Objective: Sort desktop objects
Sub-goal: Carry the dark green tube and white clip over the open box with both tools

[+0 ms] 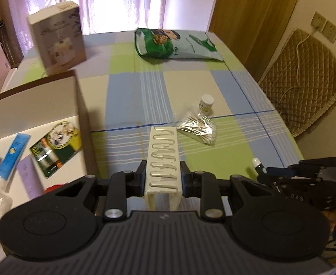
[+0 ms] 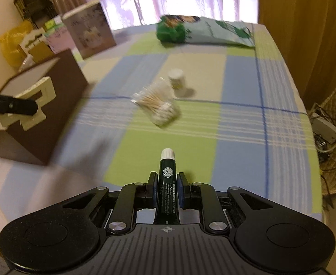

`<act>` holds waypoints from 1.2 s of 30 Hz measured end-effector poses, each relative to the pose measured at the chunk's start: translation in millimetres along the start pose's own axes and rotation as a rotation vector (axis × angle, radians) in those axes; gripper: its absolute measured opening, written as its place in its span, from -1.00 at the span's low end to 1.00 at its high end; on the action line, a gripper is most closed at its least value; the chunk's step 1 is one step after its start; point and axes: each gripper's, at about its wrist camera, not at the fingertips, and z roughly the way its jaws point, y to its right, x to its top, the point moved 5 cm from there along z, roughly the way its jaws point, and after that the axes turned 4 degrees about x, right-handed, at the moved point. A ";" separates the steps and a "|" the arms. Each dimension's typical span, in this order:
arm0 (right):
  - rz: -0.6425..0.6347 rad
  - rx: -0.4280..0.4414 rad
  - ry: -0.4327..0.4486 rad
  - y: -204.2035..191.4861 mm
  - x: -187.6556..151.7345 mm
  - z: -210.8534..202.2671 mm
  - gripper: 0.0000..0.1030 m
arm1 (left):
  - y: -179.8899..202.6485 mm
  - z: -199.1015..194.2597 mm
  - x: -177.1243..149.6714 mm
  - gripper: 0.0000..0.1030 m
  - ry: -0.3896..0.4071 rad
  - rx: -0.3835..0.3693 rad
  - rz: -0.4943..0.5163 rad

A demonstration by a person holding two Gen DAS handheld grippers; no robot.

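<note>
My left gripper (image 1: 162, 174) is shut on a cream plastic holder with a metal zigzag (image 1: 163, 160), held above the checked tablecloth beside the brown box (image 1: 76, 96). From the right wrist view the holder (image 2: 33, 105) hangs in front of the box (image 2: 53, 96). My right gripper (image 2: 166, 183) is shut on a dark green tube with a white cap (image 2: 167, 174); it also shows at the right of the left wrist view (image 1: 258, 163). A bag of cotton swabs (image 1: 196, 127) and a small white bottle (image 1: 206, 104) lie on the table.
The brown box holds several items: a green card (image 1: 55, 146), a blue tube (image 1: 13, 155), a lilac tube (image 1: 29, 178). A white carton (image 1: 57, 36) and a green snack bag (image 1: 174, 43) sit at the far side. A quilted chair (image 1: 303, 80) stands to the right.
</note>
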 end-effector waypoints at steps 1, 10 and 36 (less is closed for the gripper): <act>0.000 0.010 0.004 -7.4 2.0 -1.0 -0.62 | -5.2 -8.3 -1.9 -0.55 0.011 0.000 -0.006; -0.053 0.096 0.049 -81.9 24.5 -2.1 -0.62 | -79.0 -63.4 -14.6 -0.56 0.090 0.080 -0.094; -0.258 0.278 0.130 -264.5 124.2 62.2 -0.62 | -243.4 -62.8 -27.9 -0.56 0.040 0.145 -0.192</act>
